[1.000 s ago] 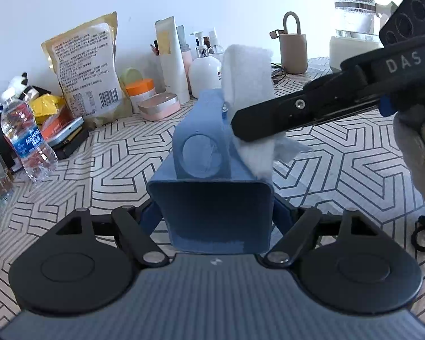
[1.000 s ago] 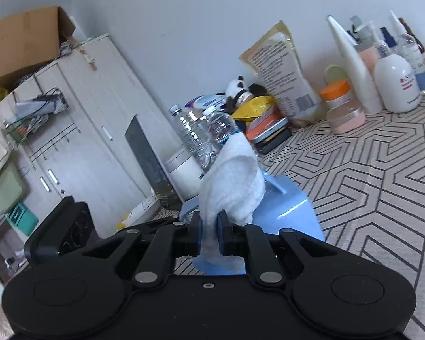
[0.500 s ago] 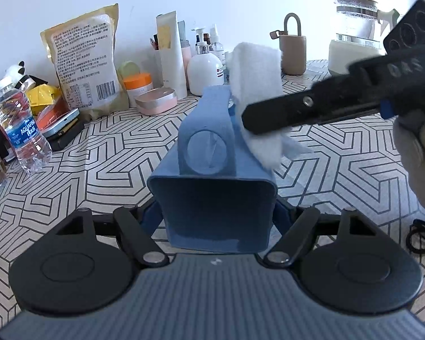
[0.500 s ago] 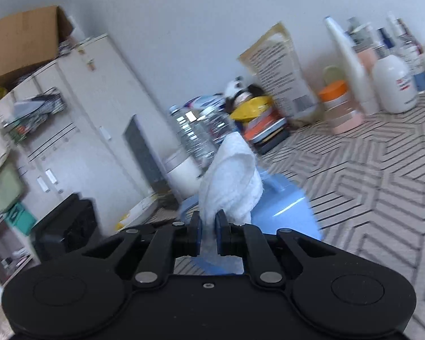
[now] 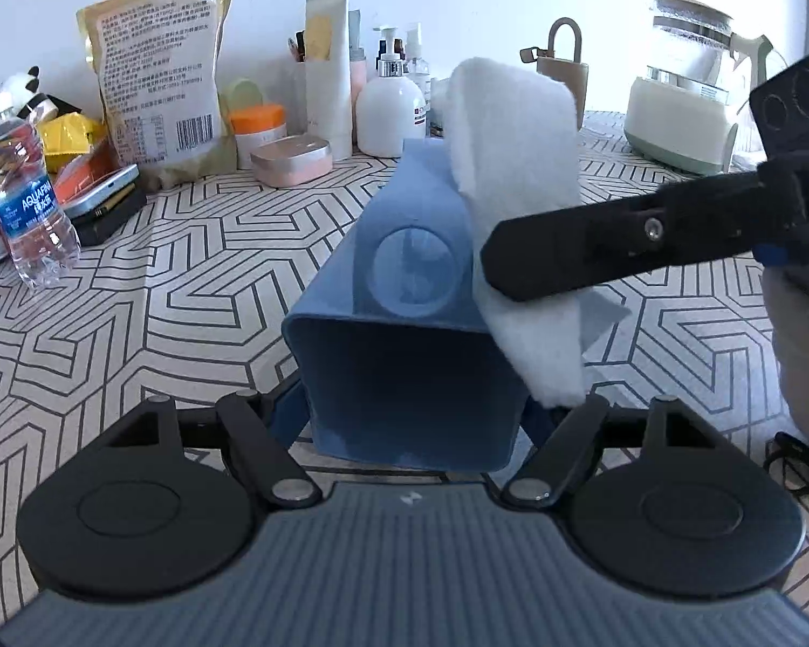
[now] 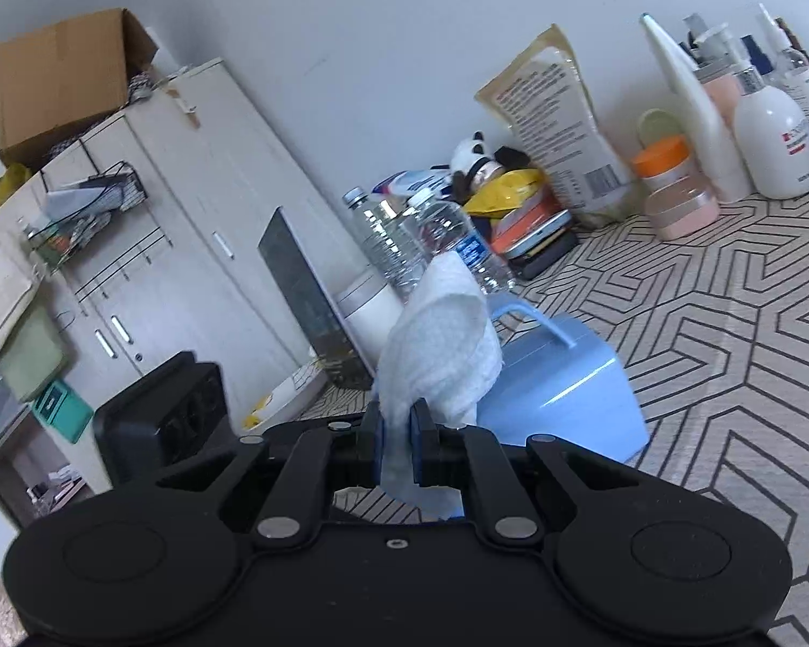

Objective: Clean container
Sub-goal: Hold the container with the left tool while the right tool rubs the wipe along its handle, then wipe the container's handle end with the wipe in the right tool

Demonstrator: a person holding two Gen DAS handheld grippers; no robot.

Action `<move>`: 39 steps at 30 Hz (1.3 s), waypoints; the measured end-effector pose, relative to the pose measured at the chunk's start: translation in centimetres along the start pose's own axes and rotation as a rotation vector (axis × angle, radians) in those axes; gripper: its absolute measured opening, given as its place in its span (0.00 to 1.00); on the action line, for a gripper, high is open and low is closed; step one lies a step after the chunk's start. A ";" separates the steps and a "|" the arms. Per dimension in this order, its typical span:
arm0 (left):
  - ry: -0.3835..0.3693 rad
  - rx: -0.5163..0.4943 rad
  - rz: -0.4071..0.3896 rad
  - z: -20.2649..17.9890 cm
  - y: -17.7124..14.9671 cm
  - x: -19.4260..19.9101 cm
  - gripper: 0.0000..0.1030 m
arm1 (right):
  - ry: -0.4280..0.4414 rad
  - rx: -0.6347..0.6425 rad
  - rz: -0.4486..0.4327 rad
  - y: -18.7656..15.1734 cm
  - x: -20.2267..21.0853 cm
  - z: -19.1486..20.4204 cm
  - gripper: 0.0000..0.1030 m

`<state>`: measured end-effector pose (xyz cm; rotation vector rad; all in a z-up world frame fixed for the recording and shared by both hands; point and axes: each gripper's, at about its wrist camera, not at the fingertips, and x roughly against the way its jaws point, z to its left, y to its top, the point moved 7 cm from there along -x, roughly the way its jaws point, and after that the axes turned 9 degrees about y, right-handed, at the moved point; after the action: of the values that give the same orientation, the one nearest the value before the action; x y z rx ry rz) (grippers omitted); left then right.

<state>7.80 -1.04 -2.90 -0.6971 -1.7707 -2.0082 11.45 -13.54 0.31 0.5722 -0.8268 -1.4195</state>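
1. The left tongs [image 5: 412, 420] clamp the light-blue plastic container [image 5: 404, 323], which lies on its side over the patterned surface [image 5: 189, 280].
2. The right tongs [image 6: 396, 445] pinch a folded white cloth [image 5: 518, 162] against the container's right flank.
3. A clear water bottle [image 5: 27, 205], a gold foil pouch [image 5: 159, 75] and a white pump bottle [image 5: 389, 108] stand well apart behind.

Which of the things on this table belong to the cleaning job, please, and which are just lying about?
In use:
blue container
white cloth
left tongs
right tongs

Lying about:
water bottle
pump bottle
kettle
snack bag

container [image 5: 404, 323]: smooth blue plastic, slight sheen | cloth [image 5: 518, 162]: white, fuzzy | table cover [image 5: 189, 291]: matt, printed
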 end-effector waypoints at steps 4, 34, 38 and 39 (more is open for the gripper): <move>0.011 -0.013 -0.007 -0.3 -0.1 0.1 0.73 | -0.062 -0.009 -0.036 0.3 0.6 -0.7 0.07; 0.041 -0.017 -0.011 -0.5 -0.3 0.4 0.73 | -0.047 0.024 -0.021 0.1 -0.3 -0.4 0.07; 0.042 -0.017 -0.012 -0.3 -0.2 0.3 0.73 | -0.043 0.022 -0.019 0.2 -0.3 -0.4 0.07; 0.041 -0.018 -0.012 -0.3 -0.2 0.3 0.73 | -0.062 0.025 -0.026 0.3 -0.1 -0.5 0.07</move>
<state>7.38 -1.33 -2.93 -0.6475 -1.7395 -2.0337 12.08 -13.45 0.20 0.5625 -0.8901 -1.4585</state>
